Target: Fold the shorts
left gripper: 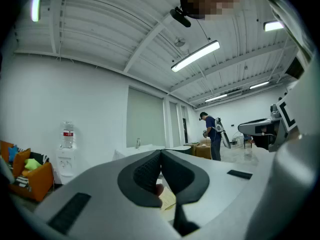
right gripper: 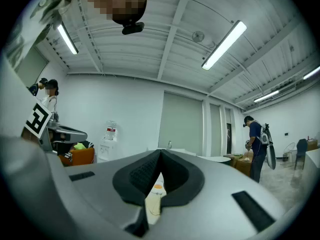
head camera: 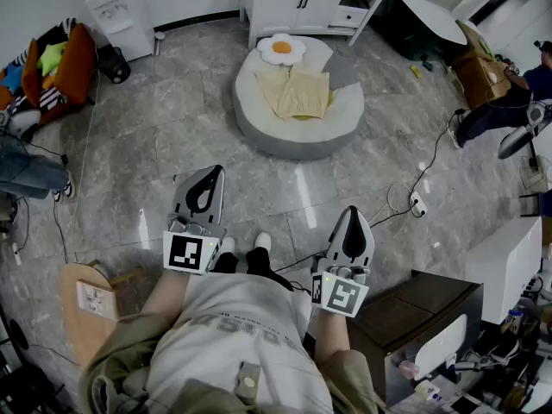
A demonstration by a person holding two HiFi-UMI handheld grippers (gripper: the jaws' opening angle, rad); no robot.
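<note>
Fingers (left gripper: 145, 175) of the left gripper (head camera: 210, 172) are pressed together w/ nothing between them; same for the right gripper (head camera: 354, 212), fingers (right gripper: 142, 174) closed tip to tip, empty. Both are held level in front of the person, over bare floor (head camera: 172, 128), pointing toward the round pouf (head camera: 285, 141).

Shorts (head camera: 302, 93): pale yellow, lying on top of the pouf, well apart from both grippers. They look spread mostly flat, maybe w/ a lighter layer on the left side; can't tell if that's a fold or a second piece of cloth. An egg-shaped cushion (head camera: 282, 48) sits at the pouf's far edge, touching or just beside the shorts, and a grey cloth (head camera: 342, 69) lies just to their right.

Progress, my read: basically at zero. No contact w/ the garment, no clear fold visible.

Left to do, as judged:
- get to the pouf, open the fingers
- pinch the shorts at an edge or the waistband
- fold over, prob. one leg onto the other, then in half
- flatten and let go
</note>
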